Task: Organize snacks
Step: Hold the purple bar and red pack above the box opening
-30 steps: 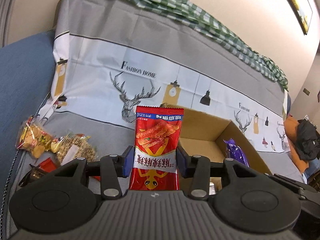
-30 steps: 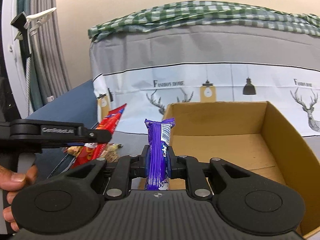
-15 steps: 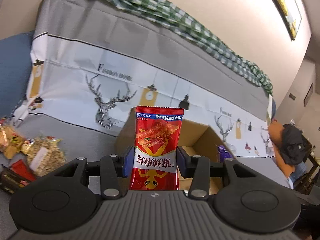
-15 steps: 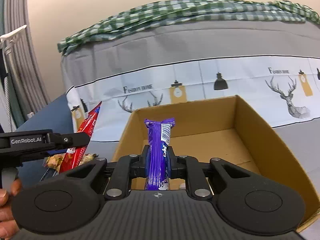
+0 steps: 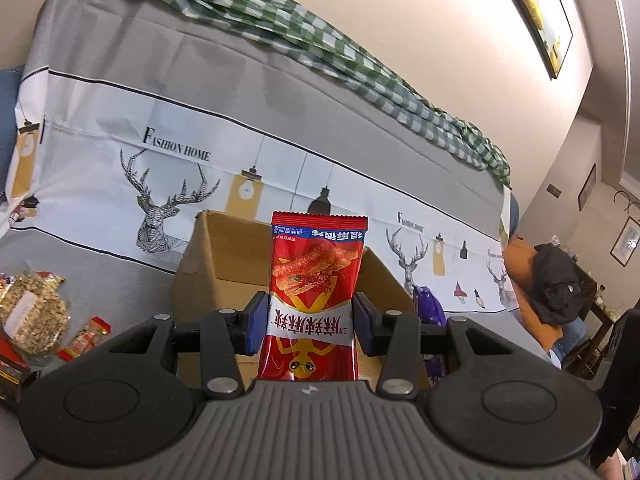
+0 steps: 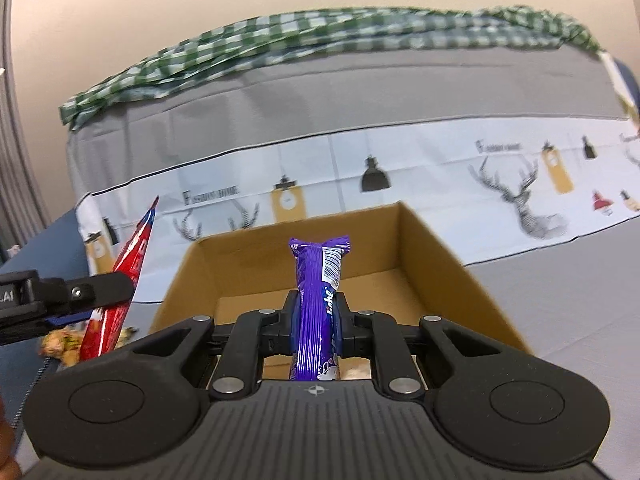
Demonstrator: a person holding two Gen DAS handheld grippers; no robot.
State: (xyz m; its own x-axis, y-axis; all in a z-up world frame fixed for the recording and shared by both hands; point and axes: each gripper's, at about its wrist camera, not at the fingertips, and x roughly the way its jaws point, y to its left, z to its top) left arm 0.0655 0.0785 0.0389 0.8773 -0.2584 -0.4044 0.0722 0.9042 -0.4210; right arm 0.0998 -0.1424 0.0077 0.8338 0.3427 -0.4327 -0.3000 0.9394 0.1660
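My left gripper (image 5: pixel 309 324) is shut on a red snack packet (image 5: pixel 316 276) that stands upright between the blue pads, in front of an open cardboard box (image 5: pixel 208 264). The right gripper (image 6: pixel 316 326) is shut on a purple snack bar (image 6: pixel 318 292), held upright over the near edge of the same box (image 6: pixel 436 256). In the right wrist view the left gripper (image 6: pixel 104 300) shows side-on at the left with the red packet (image 6: pixel 124 280), just left of the box. The purple bar (image 5: pixel 430 306) peeks out at the box's right side in the left wrist view.
The box sits on a sofa seat under a grey and white deer-print cover (image 5: pixel 168 152), with a green checked cloth (image 5: pixel 320 40) along the backrest. Loose snack bags (image 5: pixel 28 308) and small red packets (image 5: pixel 86 338) lie left of the box. A dark jacket (image 5: pixel 556 284) lies far right.
Both grippers have moved sideways toward the box with their snacks still held. The box now stands straight ahead in both views, and the loose snack pile has slid to the left edge.
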